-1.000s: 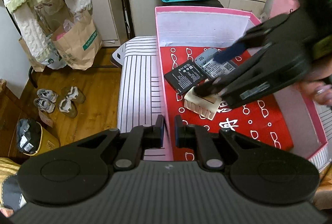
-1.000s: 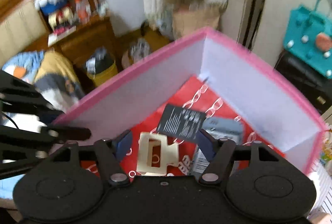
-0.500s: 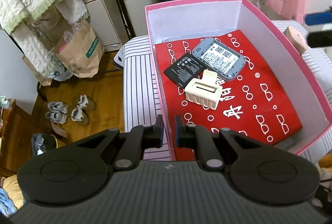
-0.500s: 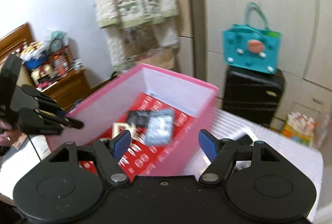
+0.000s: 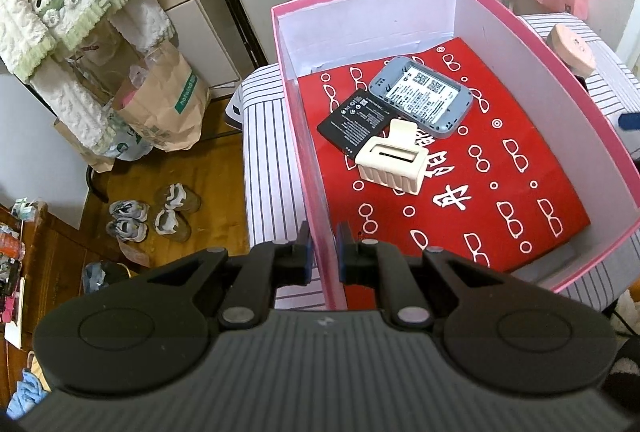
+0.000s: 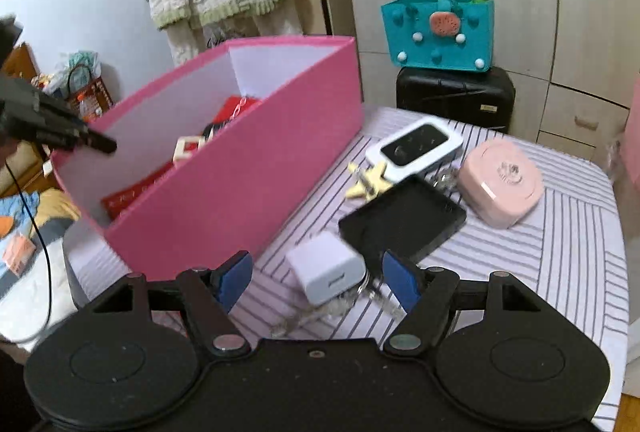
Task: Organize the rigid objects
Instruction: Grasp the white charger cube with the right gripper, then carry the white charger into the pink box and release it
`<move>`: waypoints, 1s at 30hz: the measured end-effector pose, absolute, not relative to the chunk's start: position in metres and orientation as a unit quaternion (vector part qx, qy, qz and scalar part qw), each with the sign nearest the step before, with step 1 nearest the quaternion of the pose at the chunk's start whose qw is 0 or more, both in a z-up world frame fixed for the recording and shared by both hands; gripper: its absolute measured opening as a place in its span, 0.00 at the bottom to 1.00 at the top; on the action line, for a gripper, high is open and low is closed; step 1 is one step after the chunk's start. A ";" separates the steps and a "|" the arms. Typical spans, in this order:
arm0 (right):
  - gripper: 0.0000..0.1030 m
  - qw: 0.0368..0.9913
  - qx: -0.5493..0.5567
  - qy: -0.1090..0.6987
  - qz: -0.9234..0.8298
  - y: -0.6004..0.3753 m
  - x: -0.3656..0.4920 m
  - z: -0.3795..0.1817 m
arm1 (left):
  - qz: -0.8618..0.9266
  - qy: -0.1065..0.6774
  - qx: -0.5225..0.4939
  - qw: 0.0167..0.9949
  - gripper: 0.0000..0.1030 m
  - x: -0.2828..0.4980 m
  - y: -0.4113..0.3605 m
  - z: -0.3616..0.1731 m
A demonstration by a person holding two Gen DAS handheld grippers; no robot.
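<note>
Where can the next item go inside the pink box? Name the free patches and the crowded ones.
Free: the red liner between the cream hair clip and the right and near walls of the pink box. Crowded: the far-left part, where the black battery, the grey device and the clip overlap.

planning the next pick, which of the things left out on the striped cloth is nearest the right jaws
The white charger cube: it lies right between the open right gripper jaws, ahead of the black case and pink round box.
</note>
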State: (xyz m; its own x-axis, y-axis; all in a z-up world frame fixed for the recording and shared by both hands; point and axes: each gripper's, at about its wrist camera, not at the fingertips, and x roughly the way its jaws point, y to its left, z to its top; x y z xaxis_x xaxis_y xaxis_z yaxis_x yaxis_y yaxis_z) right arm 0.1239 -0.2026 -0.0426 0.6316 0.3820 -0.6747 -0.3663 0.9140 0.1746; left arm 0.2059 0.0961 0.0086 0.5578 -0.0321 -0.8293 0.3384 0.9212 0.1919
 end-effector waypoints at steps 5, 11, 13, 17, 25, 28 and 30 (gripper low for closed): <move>0.74 0.904 -0.017 0.370 0.214 -0.191 0.121 -0.053 | -0.120 0.463 0.160 0.864 0.09 0.204 0.096 0.011; 0.69 0.905 -0.081 0.368 0.196 -0.176 0.129 -0.062 | -0.120 0.467 0.161 0.861 0.09 0.207 0.100 0.006; 0.65 0.904 -0.101 0.370 0.192 -0.172 0.132 -0.066 | -0.121 0.467 0.157 0.862 0.07 0.208 0.102 0.005; 0.55 0.904 -0.127 0.360 0.193 -0.169 0.131 -0.065 | -0.123 0.468 0.149 0.862 0.07 0.210 0.104 0.005; 0.54 0.886 -0.143 0.379 0.227 -0.167 0.132 -0.060 | -0.128 0.470 0.142 0.861 0.07 0.211 0.106 0.005; 0.55 0.880 -0.145 0.389 0.233 -0.167 0.137 -0.061 | -0.125 0.471 0.136 0.863 0.07 0.214 0.108 0.005; 0.55 0.875 -0.146 0.394 0.240 -0.166 0.143 -0.067 | -0.122 0.467 0.133 0.866 0.06 0.213 0.109 0.006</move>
State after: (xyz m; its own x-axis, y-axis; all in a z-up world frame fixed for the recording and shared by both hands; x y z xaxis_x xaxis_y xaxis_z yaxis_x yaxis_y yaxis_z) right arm 0.1428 -0.1662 -0.0670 0.5734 0.3048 -0.7605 -0.5359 0.8416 -0.0667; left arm 0.2133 0.1088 0.0060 0.5346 -0.0871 -0.8406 0.3350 0.9350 0.1162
